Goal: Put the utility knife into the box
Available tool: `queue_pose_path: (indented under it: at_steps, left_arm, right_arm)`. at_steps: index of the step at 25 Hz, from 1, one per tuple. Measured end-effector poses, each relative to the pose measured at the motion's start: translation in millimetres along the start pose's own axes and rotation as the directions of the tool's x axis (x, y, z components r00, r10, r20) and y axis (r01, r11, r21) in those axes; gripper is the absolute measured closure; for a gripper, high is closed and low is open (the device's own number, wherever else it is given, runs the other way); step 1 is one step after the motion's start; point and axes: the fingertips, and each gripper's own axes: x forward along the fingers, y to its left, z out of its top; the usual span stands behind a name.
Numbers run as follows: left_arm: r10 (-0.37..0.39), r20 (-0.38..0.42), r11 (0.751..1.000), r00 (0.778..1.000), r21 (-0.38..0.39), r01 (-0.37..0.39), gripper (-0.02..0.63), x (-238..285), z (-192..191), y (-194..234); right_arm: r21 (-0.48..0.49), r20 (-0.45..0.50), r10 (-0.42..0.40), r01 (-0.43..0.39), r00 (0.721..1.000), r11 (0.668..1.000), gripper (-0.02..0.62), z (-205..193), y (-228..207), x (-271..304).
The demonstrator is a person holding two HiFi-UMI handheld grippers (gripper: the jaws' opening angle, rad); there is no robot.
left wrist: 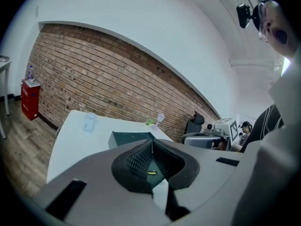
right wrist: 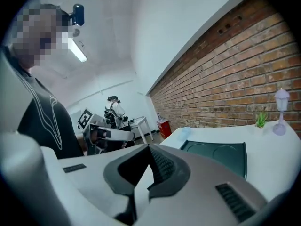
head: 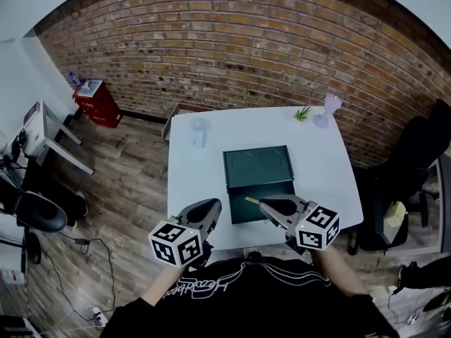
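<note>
Utility knife [head: 251,201]: one, small and yellow, lying inside the box. One white tabletop [head: 317,160] carries one dark green box [head: 271,189], its lid [head: 257,166] folded back open. Two grippers reach in from the near edge, angled toward each other. The left gripper [head: 211,207] has its jaws clenched on nothing. The right gripper [head: 266,204] has its jaws pressed together and empty, just beside the knife.

- Your left gripper [head: 210,207] and right gripper [head: 266,204]: grey shells, black ribbed pads.
- Each carries a cube [head: 176,243] bearing black-and-white square markers.
- You wear a black shirt [head: 239,298] with white line print.
</note>
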Motion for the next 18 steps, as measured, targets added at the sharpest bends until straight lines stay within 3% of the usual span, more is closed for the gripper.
queue_pose_path:
  at_steps: [5, 18]
  left_arm:
    - [-0.02, -0.017, 1.0, 1.0, 0.023, 0.021, 0.572, -0.7, -3.0, -8.7]
    - [-0.033, -0.033, 0.999, 0.999, 0.029, 0.033, 0.572, 1.2, -7.3, -14.4]
  right_arm:
    - [-0.01, 0.033, -0.005, 0.006, 0.999, 1.0, 0.594, 2.2, 8.9, -6.1]
    - [-0.037, 0.014, -0.014, 0.015, 1.0, 0.999, 0.594, -0.3, 17.5, -11.5]
